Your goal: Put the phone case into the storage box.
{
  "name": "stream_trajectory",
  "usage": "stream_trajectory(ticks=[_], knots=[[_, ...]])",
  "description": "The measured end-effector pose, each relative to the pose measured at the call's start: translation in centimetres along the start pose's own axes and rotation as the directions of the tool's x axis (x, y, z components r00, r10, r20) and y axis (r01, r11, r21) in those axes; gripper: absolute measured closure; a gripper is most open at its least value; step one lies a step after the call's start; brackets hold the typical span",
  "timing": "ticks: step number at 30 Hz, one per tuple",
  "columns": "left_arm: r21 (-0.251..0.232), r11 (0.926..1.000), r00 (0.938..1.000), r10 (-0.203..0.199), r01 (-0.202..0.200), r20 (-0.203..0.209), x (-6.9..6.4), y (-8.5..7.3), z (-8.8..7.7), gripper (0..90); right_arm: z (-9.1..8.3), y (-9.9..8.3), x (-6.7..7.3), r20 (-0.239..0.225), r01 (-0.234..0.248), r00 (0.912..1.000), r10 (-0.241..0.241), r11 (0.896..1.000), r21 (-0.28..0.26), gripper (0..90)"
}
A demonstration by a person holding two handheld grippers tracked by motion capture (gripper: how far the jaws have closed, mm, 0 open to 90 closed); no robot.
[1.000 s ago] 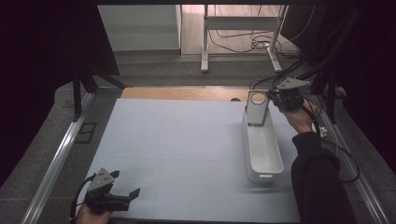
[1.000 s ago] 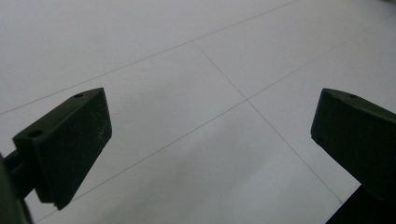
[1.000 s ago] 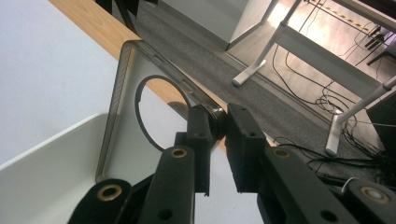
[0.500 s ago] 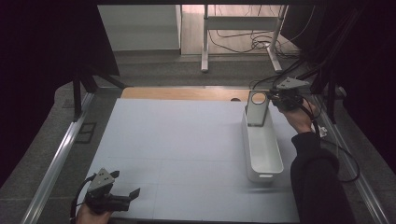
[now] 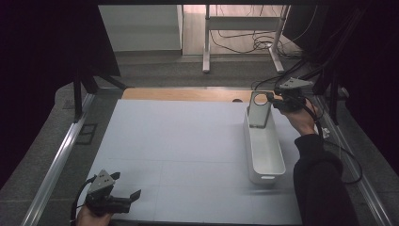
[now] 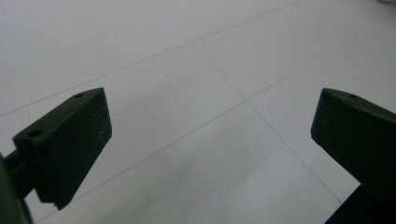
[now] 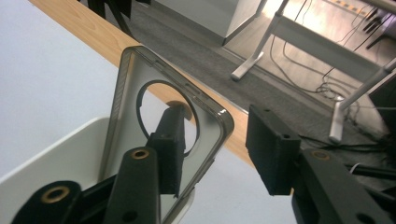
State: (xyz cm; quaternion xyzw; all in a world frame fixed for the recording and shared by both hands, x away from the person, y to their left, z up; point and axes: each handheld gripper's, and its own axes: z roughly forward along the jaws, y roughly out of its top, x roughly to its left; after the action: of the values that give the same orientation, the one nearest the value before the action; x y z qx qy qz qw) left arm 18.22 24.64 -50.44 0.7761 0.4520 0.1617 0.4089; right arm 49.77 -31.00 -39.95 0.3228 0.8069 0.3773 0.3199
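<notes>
A translucent grey phone case (image 5: pixel 259 109) with a round ring cut-out stands on end in the far end of a long white bin (image 5: pixel 282 165). My right gripper (image 5: pixel 272 100) is at the case's top, reaching in from the right. In the right gripper view the case (image 7: pixel 128 93) stands between the jaws. One jaw shows through it and the other stands apart at the right, so the right gripper (image 7: pixel 217 116) is open. Its jaws have just been opening. My left gripper (image 5: pixel 126 184) hovers open over the near left of the table, and nothing lies between the jaws of the left gripper (image 6: pixel 210 121).
The white table top (image 5: pixel 179 141) has a wooden strip (image 5: pixel 183 94) along its far edge. Metal rails (image 5: pixel 61 155) run down both sides. Beyond the table are grey carpet, a desk leg (image 5: pixel 206 42) and loose cables (image 5: pixel 244 42).
The right gripper's jaws have spread apart off the phone case, which stays standing in the bin. Both hands have kept their places.
</notes>
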Motion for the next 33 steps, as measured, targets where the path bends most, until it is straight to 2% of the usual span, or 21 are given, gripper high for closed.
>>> stream_trajectory(ticks=[10, 14, 17, 21, 27, 33], knots=[[-0.01, 0.9999, 1.0, -0.004, 0.004, 0.003, 0.0, -0.1, -0.2, 0.0, -0.7, -0.1, 0.2, -0.042, -0.07, 0.9966, 0.071, 0.997, 0.021, 49.0], [-0.023, 0.9997, 0.9999, -0.007, 0.007, 0.008, 0.1, -0.1, -0.3, 0.0, -1.0, -0.2, 0.4, -0.036, -0.084, 0.9958, 0.085, 0.996, 0.022, 46.1], [-0.014, 0.9999, 0.9999, 0.004, -0.004, -0.01, 0.1, -0.2, -0.5, 0.0, -1.4, -0.3, 0.6, -0.049, -0.103, 0.9934, 0.104, 0.994, 0.035, 43.5], [-0.019, 0.9998, 0.9999, -0.007, 0.006, -0.014, 0.4, -0.4, -0.8, 0.0, -1.8, -0.6, 1.1, -0.067, -0.127, 0.9892, 0.131, 0.991, 0.051, 39.8], [-0.017, 0.9998, 0.9998, -0.006, 0.005, -0.018, 0.3, -0.4, -0.8, 0.0, -2.3, -1.1, 1.5, -0.075, -0.137, 0.987, 0.142, 0.988, 0.064, 36.9], [-0.016, 0.9998, 1.0, -0.007, 0.007, -0.004, 0.4, -0.4, -0.7, 0.0, -3.1, -1.4, 2.3, -0.107, -0.172, 0.9777, 0.181, 0.981, 0.091, 30.7]])
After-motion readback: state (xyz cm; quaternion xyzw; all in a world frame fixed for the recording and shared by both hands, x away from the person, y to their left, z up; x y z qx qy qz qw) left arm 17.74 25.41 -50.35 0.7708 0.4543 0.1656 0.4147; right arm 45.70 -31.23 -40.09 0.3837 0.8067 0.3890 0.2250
